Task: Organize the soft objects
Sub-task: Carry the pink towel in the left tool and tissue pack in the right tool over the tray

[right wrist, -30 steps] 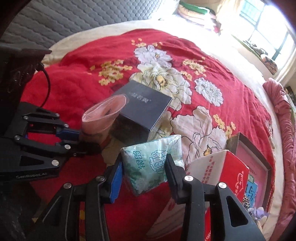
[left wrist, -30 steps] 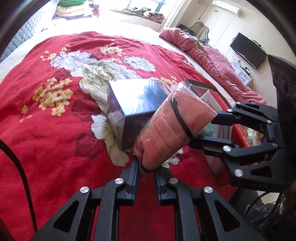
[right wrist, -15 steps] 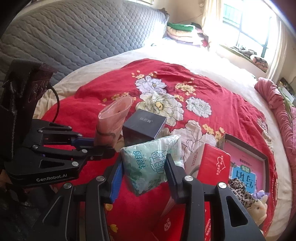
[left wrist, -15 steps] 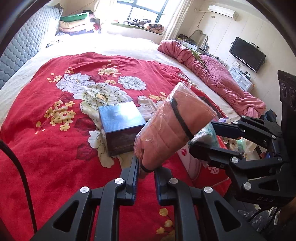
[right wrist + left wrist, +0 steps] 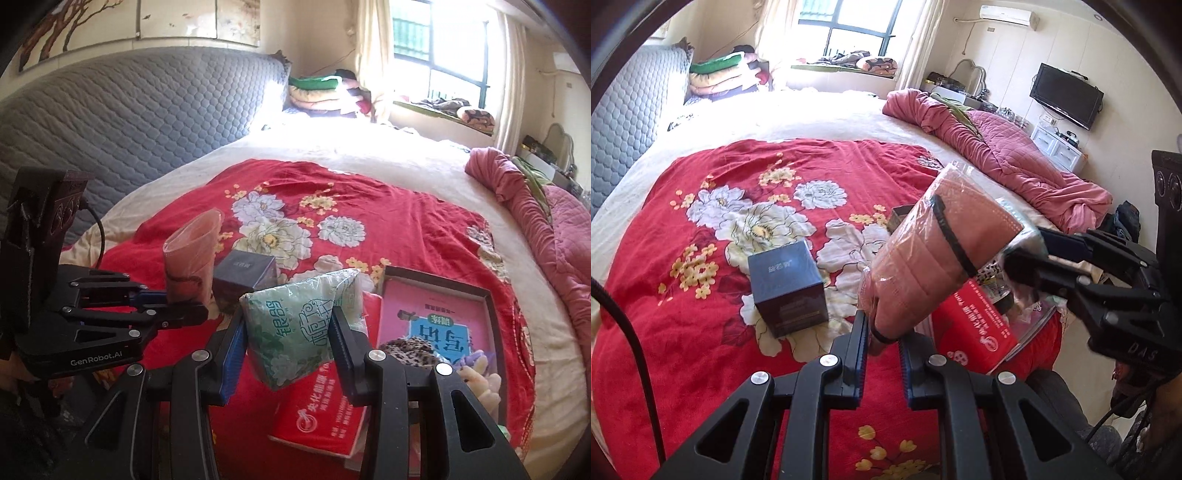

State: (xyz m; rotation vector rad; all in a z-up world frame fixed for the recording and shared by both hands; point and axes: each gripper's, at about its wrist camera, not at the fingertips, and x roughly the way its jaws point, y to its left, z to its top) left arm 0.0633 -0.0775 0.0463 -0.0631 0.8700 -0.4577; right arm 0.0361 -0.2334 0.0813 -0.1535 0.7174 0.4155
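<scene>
In the left wrist view, the left gripper [image 5: 881,341] is pinched narrow on the bottom end of a salmon-pink stack of face masks sealed in clear plastic film [image 5: 934,258], which juts up and to the right from between the blue-padded fingers; held by its end like this, the soft pack is well above the red floral quilt [image 5: 713,295], probably so that it can be carried clear of the dark blue cardboard box [image 5: 785,286] standing on the quilt just left of the fingers. A red tissue carton [image 5: 975,334] lies just right of the pack's lower end, and the right gripper reaches in from the right edge. In the right wrist view, the right gripper [image 5: 286,343] squeezes a pale green plastic-wrapped pack of pocket tissues [image 5: 295,328] across its middle, the pack bulging above and below the pads, apparently so the soft wrapper cannot slip. It hangs above the red carton, with a shallow dark-rimmed tray holding a pink book and plush toys [image 5: 491,314] just to its right, a likely place for soft things.
</scene>
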